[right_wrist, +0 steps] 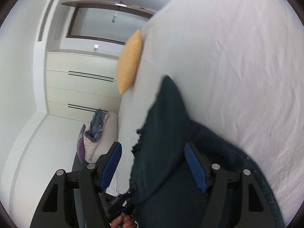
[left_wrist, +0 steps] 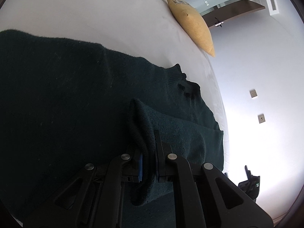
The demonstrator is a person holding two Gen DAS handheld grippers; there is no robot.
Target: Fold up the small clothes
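Dark green knitted wool is filling most of both views: a small dark green knit sweater is lying spread on a white bed sheet. The left gripper is pinching a ribbed cuff of the sweater between its black fingers, the jaws closed down narrow on the thick fold so that only a sliver of blue pad is showing beside the cloth. Ahead of those jaws the sleeve is lying across the sweater's body, and beyond it the ribbed collar is sitting near the sheet's edge. Further ahead, a mustard yellow cushion is resting on the sheet.

The right gripper is standing with its jaws wide apart, its blue ribbed pads facing each other. Between them, part of the sweater is lying over the sheet, reaching under the pad on the right; whether that pad is touching the wool I cannot tell. Beyond the jaws the cushion is sitting, and past the pad on the left a heap of pale bedding with blue cloth is lying low by the wardrobe.
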